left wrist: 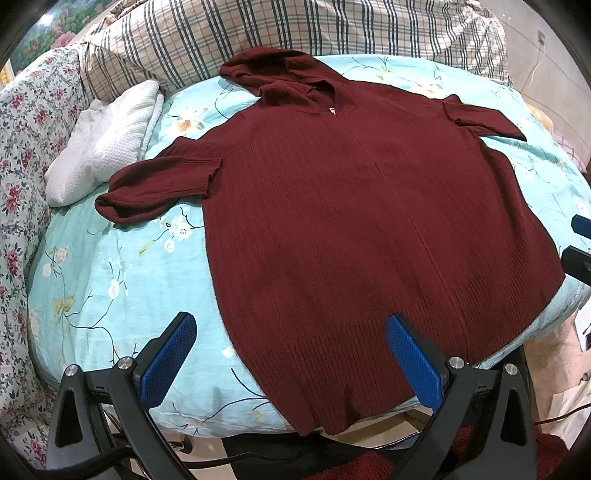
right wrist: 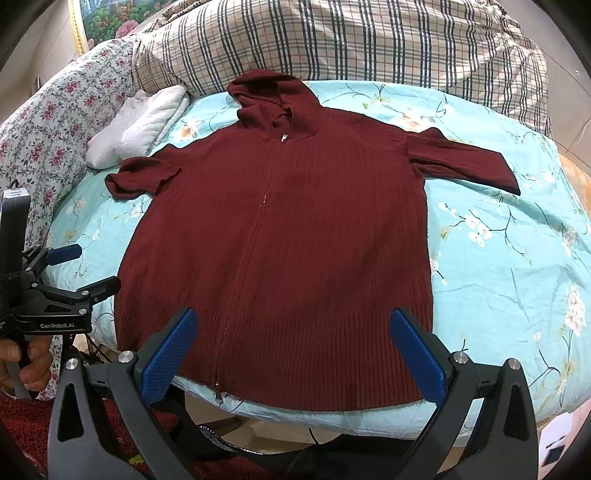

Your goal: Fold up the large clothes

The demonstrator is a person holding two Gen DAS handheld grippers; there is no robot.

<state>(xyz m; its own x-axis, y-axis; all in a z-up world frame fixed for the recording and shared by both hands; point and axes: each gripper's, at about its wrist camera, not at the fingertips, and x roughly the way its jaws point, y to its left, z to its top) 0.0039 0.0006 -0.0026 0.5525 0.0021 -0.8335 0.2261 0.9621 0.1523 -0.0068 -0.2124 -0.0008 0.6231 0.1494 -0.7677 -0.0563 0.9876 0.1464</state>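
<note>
A dark red knitted hooded cardigan with a front zip lies spread flat on the light blue flowered bed sheet, hood towards the pillows, both short sleeves folded in at the sides. My left gripper hovers open above the lower left hem, its blue pads wide apart with nothing between them. My right gripper hangs open above the lower hem near the zip's end, also holding nothing. In the right wrist view the left gripper shows at the left edge, held by a hand.
A white textured folded cloth lies left of the hood. A checked duvet is piled at the back, and a floral quilt runs along the left. The bed's near edge drops to a dark red rug.
</note>
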